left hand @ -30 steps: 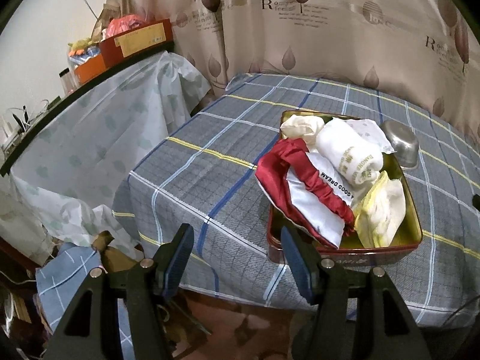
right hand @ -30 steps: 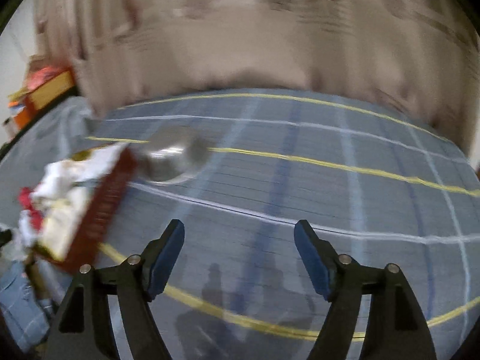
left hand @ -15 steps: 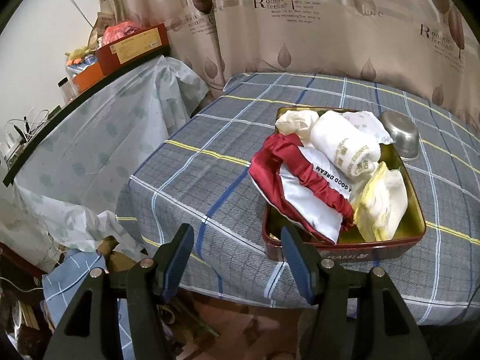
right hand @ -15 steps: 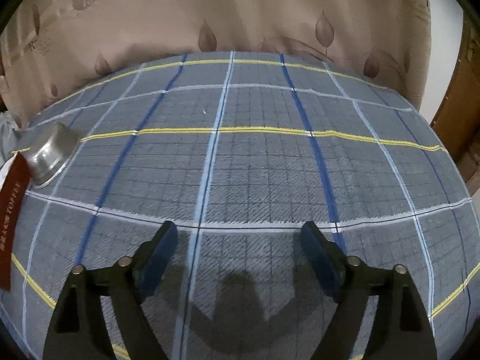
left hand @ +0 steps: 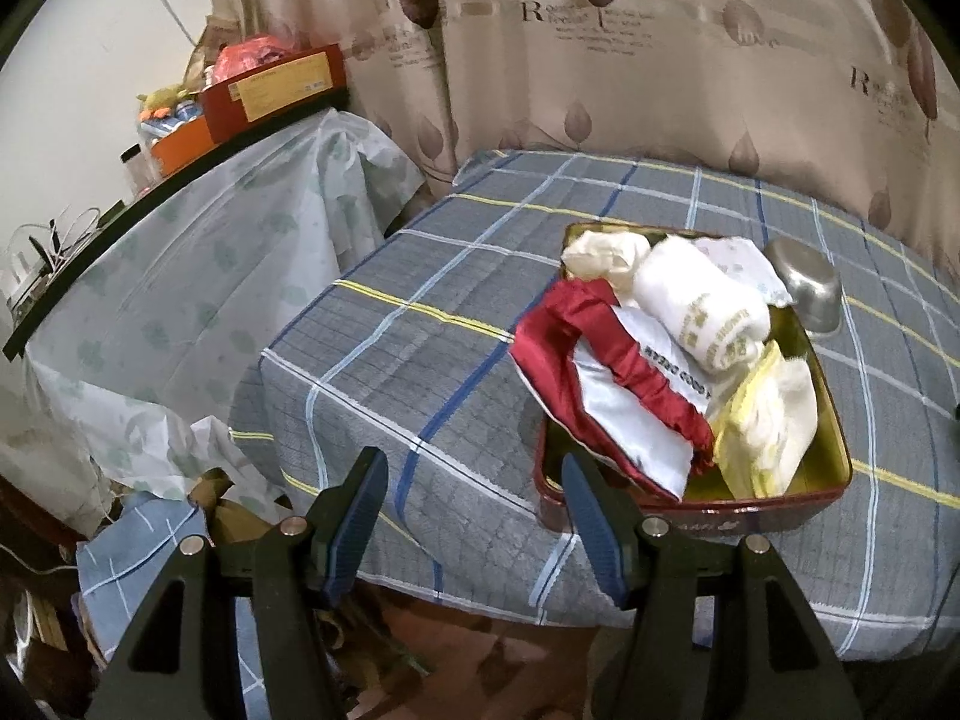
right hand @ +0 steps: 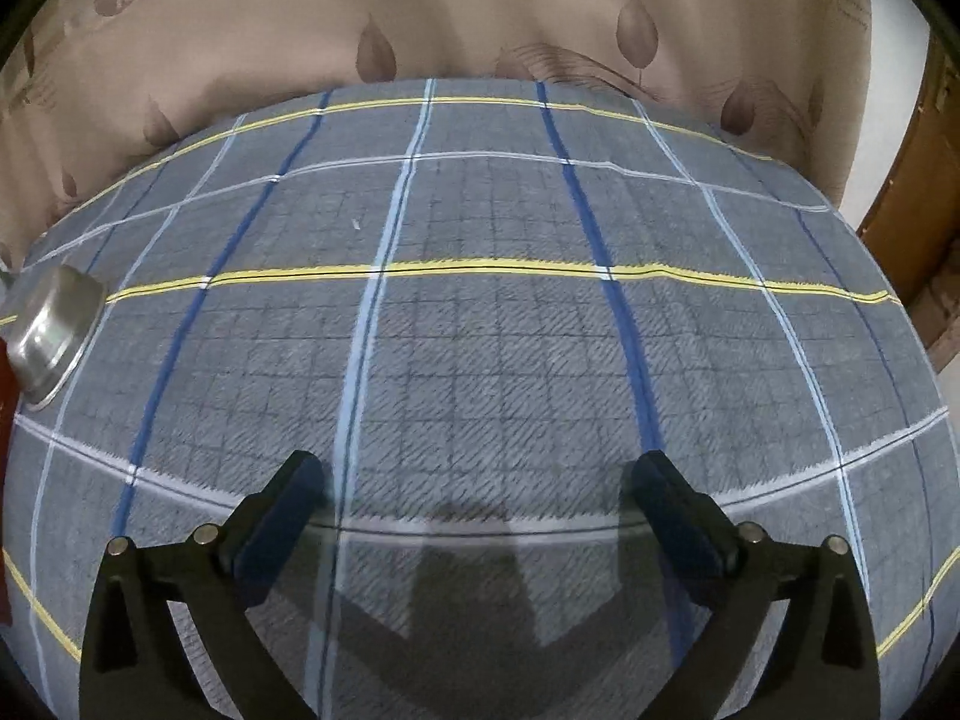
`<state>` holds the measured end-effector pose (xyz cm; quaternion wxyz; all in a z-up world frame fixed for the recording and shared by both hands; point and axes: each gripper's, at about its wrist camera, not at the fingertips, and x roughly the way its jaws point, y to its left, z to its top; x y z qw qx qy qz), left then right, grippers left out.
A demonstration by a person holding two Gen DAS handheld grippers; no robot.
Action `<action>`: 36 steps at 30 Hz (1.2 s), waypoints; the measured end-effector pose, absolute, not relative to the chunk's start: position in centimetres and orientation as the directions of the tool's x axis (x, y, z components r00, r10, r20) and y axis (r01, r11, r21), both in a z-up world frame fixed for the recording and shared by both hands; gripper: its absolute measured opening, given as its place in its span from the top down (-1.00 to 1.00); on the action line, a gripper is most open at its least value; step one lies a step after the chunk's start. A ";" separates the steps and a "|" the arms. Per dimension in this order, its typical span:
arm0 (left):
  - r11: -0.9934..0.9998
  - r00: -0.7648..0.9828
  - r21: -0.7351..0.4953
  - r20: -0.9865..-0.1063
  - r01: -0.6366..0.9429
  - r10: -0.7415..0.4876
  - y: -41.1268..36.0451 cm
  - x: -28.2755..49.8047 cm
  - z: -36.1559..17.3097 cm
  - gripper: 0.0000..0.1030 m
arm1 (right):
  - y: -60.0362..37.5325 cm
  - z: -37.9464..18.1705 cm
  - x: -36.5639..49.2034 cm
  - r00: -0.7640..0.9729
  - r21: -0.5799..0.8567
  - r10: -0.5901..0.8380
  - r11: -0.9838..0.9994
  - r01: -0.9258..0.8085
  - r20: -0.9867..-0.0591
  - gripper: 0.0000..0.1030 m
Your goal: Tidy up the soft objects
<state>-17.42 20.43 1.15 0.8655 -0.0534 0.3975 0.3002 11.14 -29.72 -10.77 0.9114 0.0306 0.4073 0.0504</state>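
Left tongs (left hand: 474,516): released, nothing between the pads, hanging off the worktop's near edge.
Right tongs (right hand: 480,504): jaws have just been opening, now spread wide, empty above bare checked cloth (right hand: 492,348).
Tin tray (left hand: 798,510): near the worktop's (left hand: 420,360) near edge.
Soft objects: red-trimmed pouch (left hand: 606,396), rolled white towel (left hand: 702,306), yellow cloth (left hand: 768,426), all heaped in the tray.
Steel bowl (left hand: 807,285): upturned, just beyond the tray.

Tin (right hand: 5,480) cut by left edge; bowl (left hand: 804,288) partly hidden behind cloths (left hand: 702,306).
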 end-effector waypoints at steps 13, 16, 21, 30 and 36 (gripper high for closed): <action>0.799 0.509 0.124 -0.711 -0.588 0.485 20.9 -17.9 1.5 -0.20 | -30.1 -10.9 12.2 0.676 0.091 0.116 0.993 -0.072 -0.728 -1.00; 0.800 0.509 0.122 -0.712 -0.588 0.483 20.9 -17.9 1.5 -0.20 | -30.1 -10.9 12.3 0.677 0.092 0.116 0.993 -0.072 -0.727 -1.00; 0.800 0.514 0.117 -0.710 -0.589 0.482 20.8 -18.0 1.8 -0.20 | -30.1 -10.9 12.2 0.677 0.091 0.116 0.993 -0.072 -0.727 -1.00; 0.799 0.512 0.112 -0.713 -0.590 0.478 20.8 -18.0 2.0 -0.20 | -30.1 -10.9 12.2 0.678 0.092 0.117 0.993 -0.074 -0.725 -1.00; 0.805 0.513 0.103 -0.722 -0.585 0.465 20.8 -17.8 2.1 -0.20 | -30.1 -10.9 12.2 0.679 0.092 0.118 0.993 -0.075 -0.725 -1.00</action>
